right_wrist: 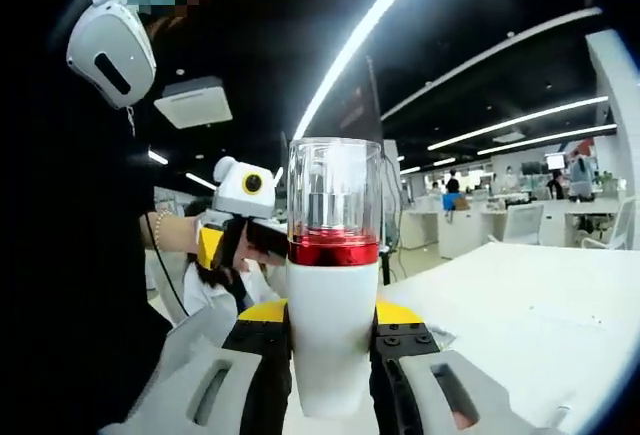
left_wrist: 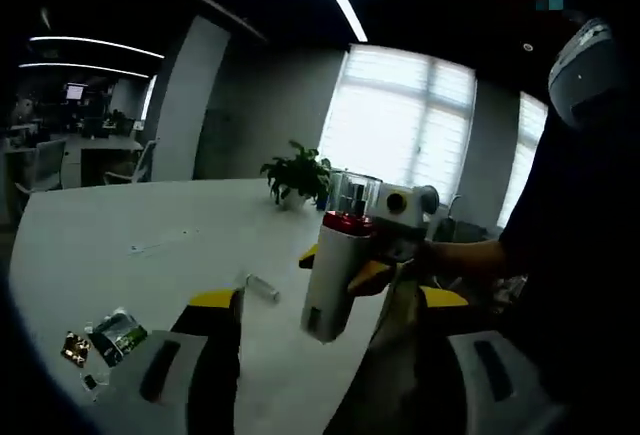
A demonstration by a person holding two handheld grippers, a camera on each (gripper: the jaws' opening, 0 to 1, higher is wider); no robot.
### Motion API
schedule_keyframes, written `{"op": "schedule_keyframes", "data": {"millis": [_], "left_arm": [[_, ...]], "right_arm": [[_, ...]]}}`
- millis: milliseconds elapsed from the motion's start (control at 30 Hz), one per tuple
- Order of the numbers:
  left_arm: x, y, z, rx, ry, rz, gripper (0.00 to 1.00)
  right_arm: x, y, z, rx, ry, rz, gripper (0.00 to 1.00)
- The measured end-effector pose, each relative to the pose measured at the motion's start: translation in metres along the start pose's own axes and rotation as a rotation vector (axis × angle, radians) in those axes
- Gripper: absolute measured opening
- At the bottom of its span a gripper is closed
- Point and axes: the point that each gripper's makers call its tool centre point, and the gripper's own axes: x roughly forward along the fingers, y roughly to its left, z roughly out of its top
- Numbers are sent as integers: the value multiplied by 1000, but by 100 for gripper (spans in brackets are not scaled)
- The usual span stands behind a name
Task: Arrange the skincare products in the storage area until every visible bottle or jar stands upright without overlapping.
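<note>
No writing was legible on the white pump bottle (right_wrist: 333,285), which stood upright, clear cap and red collar up, clamped in the right gripper (right_wrist: 331,340) above the white table (left_wrist: 150,225), while the left gripper (left_wrist: 330,305) gaped empty.

The right claw (right_wrist: 330,340) has its 2 jaws pressed against the sides of a white pump bottle (right_wrist: 332,285), held upright in the air; in the left gripper view it (left_wrist: 372,277) reaches in from the right, a hand (left_wrist: 455,255) behind it; the left claw (left_wrist: 330,305) stands with jaws wide apart, nothing between them.
</note>
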Motion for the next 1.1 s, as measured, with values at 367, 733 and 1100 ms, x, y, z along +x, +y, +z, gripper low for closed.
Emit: {"op": "schedule_keyframes", "data": {"millis": [367,733,1100], "left_arm": [[-6,23,-37,-58,48,101,77],[5,39,-57,-81,91,143,91],[7,51,-81,-137,129,175,93]], "right_arm": [[-2,-42,-51,-21,37,-34,19],[5,-66,-94,-1,72,-24,20],[15,-91,-128,-20,114,-24,20]]}}
